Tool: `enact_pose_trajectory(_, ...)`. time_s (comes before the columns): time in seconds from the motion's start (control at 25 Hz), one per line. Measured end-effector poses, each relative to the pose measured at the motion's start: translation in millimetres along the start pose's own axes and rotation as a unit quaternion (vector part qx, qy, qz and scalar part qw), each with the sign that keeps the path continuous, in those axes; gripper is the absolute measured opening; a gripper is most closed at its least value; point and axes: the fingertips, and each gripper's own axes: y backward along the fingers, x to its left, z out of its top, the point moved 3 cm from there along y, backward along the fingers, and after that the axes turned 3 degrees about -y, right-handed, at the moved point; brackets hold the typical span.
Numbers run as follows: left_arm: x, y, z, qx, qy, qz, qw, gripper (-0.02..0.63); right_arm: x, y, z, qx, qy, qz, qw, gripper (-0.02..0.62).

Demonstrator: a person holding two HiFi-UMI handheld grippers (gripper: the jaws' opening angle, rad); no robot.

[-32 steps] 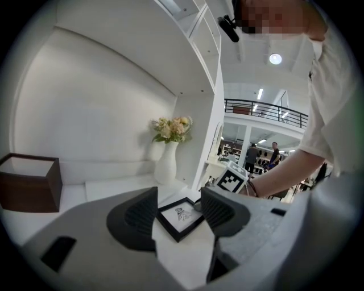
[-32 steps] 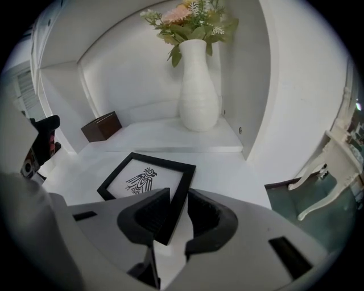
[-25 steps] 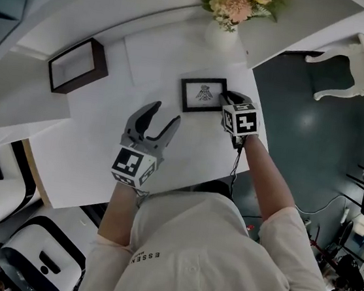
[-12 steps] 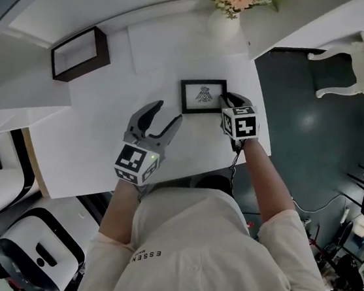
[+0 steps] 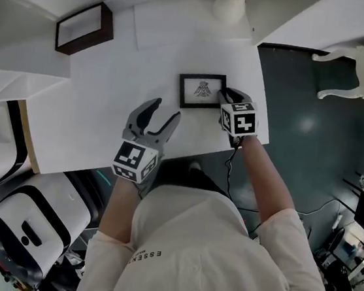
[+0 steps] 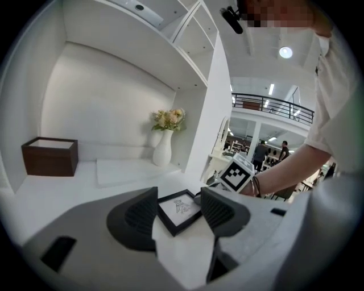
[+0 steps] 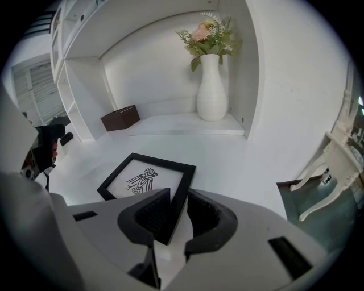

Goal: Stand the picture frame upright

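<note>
**Head view:** the picture frame [image 5: 202, 90] lies face up on the white table [image 5: 107, 112], near its right edge. My right gripper [image 5: 230, 100] meets the frame's right side. My left gripper [image 5: 163, 109] hovers apart from it, nearer my body.

**Right gripper view only:** my right jaws are clamped across the frame's black side rail.

**Left gripper view only:** my left jaws stand wide apart and hold nothing, with the frame visible beyond the gap.

Both gripper views show the vase [image 7: 211, 85] whole, with its flowers. The head view crops most of the blooms.
</note>
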Motion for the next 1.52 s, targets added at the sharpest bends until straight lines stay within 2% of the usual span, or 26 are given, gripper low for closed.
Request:
enact_pose_trajectory(0.64,-51,44,-52,0.017,0.048,0.053,0.9973,0.230,34,28,-45,-0.006,0.043,0.044,0.998,0.104)
enact_pose_trajectory(1.08,-87,68,-96,0.031,0.082,0.050,0.9948,0.230,58,52,-82,0.003,0.074,0.059,0.996,0.093)
enact_pose_trajectory(1.28,-97,82,-113,0.032,0.109,0.053,0.9921,0.230,65,61,-92,0.001,0.081,0.056,0.995,0.087)
enact_pose_trajectory(1.52,-107,88,-131,0.042,0.119,0.053,0.9906,0.230,66,69,-101,0.000,0.080,0.051,0.995,0.087)
